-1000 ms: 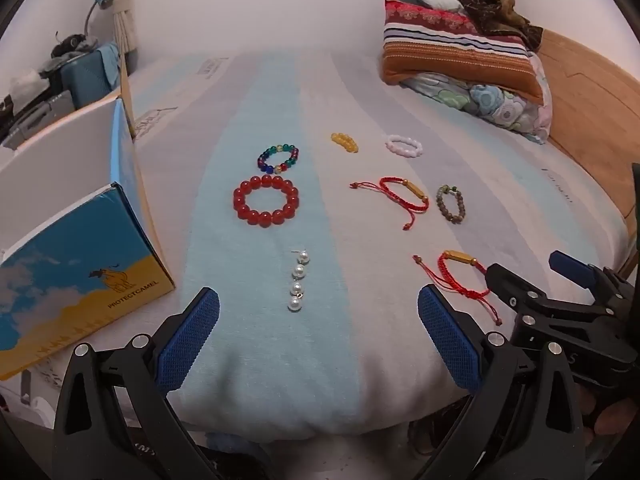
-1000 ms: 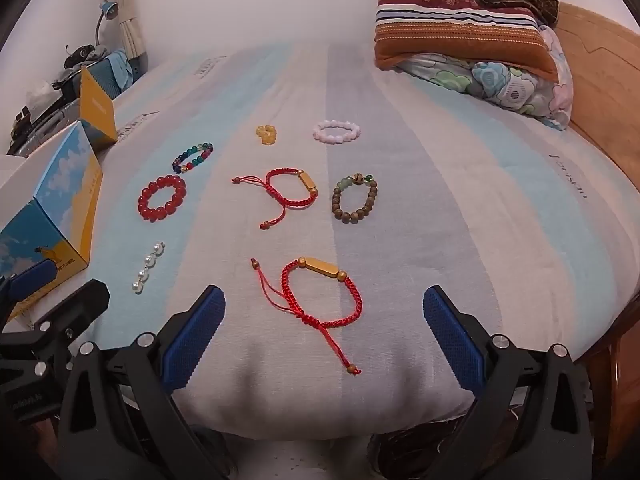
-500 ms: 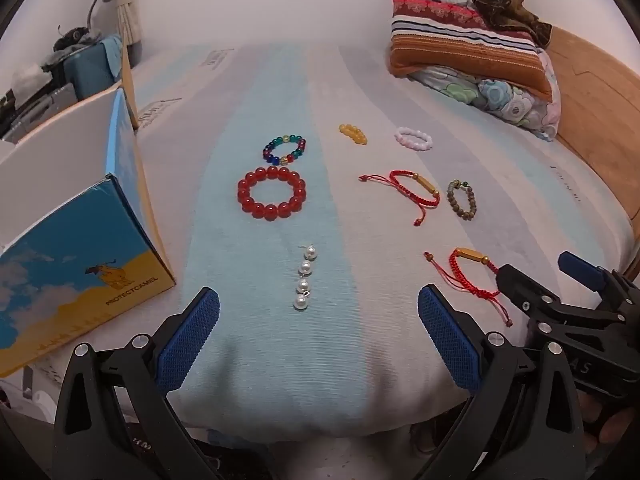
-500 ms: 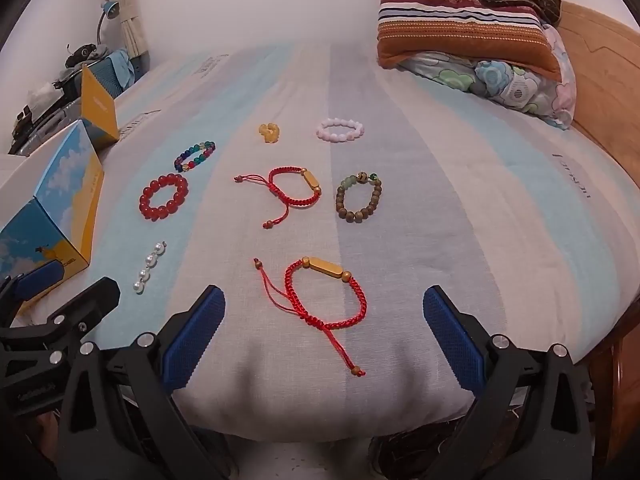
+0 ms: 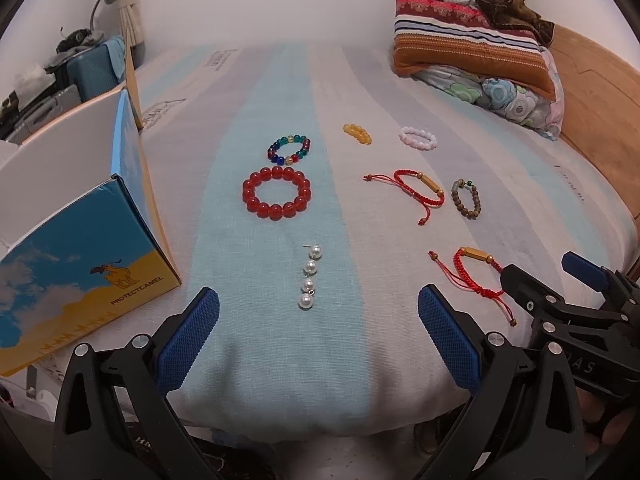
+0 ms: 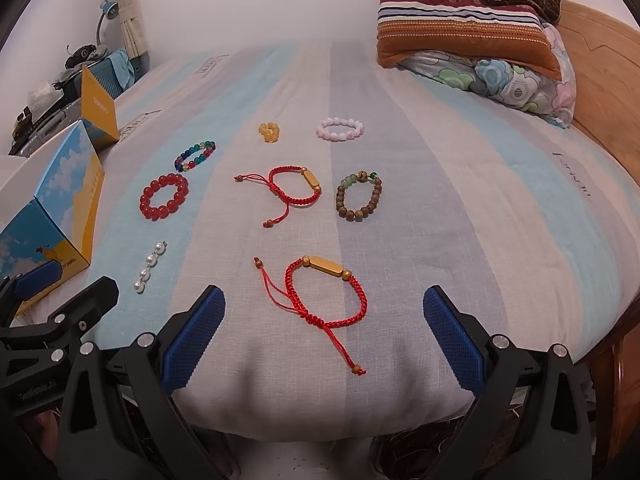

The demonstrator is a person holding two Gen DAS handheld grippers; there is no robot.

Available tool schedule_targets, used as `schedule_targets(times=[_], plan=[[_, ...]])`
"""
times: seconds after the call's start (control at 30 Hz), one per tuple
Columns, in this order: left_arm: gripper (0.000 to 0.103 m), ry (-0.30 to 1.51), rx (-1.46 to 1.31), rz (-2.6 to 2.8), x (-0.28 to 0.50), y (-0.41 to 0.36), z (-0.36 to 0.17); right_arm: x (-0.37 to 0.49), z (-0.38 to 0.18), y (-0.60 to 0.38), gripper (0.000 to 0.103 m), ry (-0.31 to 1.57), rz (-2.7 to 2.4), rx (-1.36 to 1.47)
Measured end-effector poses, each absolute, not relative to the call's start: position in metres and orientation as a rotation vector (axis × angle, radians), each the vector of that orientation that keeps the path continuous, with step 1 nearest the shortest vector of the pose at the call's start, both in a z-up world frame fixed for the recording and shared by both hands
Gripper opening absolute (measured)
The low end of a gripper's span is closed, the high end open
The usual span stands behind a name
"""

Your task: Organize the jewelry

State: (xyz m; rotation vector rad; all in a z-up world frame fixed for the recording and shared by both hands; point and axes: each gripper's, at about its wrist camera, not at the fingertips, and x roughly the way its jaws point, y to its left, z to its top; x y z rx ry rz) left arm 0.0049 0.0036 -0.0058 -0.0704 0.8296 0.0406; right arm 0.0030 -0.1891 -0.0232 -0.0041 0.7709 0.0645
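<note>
Right tongs point(image 6: 323, 336) wide, empty; red cord bracelet point(image 6: 322, 292) just beyond, gold bar crosswise. Left tongs point(image 5: 318, 338) wide near pearl strand point(image 5: 309, 277).

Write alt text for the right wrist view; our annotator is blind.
The open right gripper hovers over a red cord bracelet on a striped bed. Seven more pieces lie beyond, with a blue and yellow box at left.
</note>
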Motion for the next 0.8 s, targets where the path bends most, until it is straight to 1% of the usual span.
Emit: schedule_targets(times=[0.8], plan=[[0.097, 0.824, -0.063, 0.05, 0.0035, 0.0025, -0.0047, 0.0034, -0.0237, -0.1884, 0.096, 0.771, 0.064, -0.004]])
